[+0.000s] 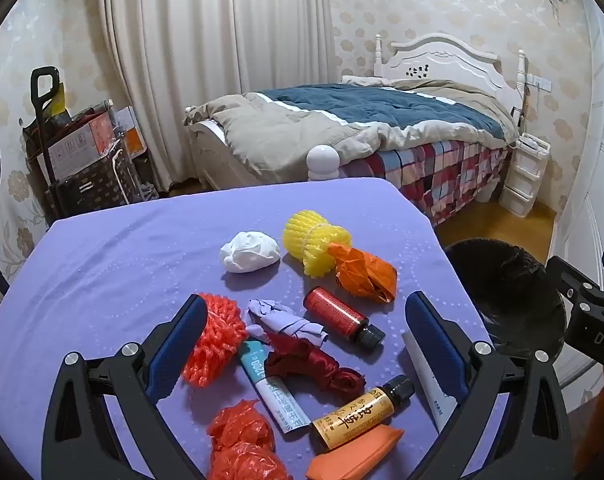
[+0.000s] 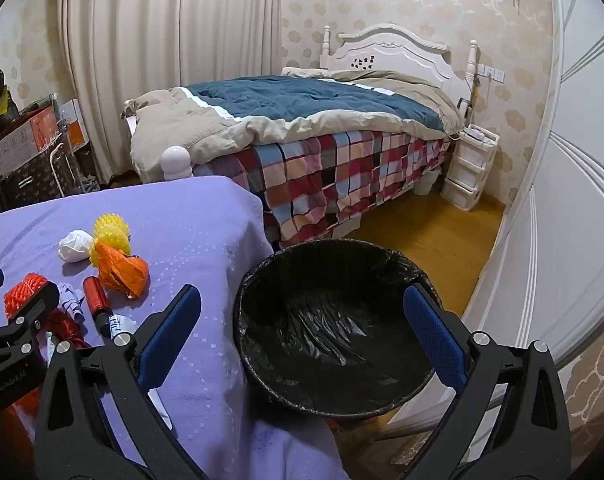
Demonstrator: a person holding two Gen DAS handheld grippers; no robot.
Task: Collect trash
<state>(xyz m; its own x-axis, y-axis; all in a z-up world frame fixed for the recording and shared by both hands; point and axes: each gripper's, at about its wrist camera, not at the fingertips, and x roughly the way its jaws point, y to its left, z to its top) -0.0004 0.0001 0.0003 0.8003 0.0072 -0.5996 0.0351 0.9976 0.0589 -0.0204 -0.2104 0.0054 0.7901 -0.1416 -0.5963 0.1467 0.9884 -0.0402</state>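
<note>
Both tools gape wide and grip nothing: left tool (image 1: 306, 344) hangs over the litter on the purple desk (image 1: 102, 264), right tool (image 2: 302, 332) over the black-lined bin (image 2: 334, 320) beside it. Trash lies scattered: white wad (image 1: 249, 257), yellow foam net (image 1: 312, 240), red bottle (image 1: 342, 318), orange paper (image 1: 366, 276).

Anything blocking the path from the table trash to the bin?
Nothing visible. The black-lined round trash bin stands open just past the purple-clothed table edge, no lid, liner looks empty. Both the left gripper and right gripper are open and hold nothing. Items like the crumpled white paper ball lie loose.
</note>
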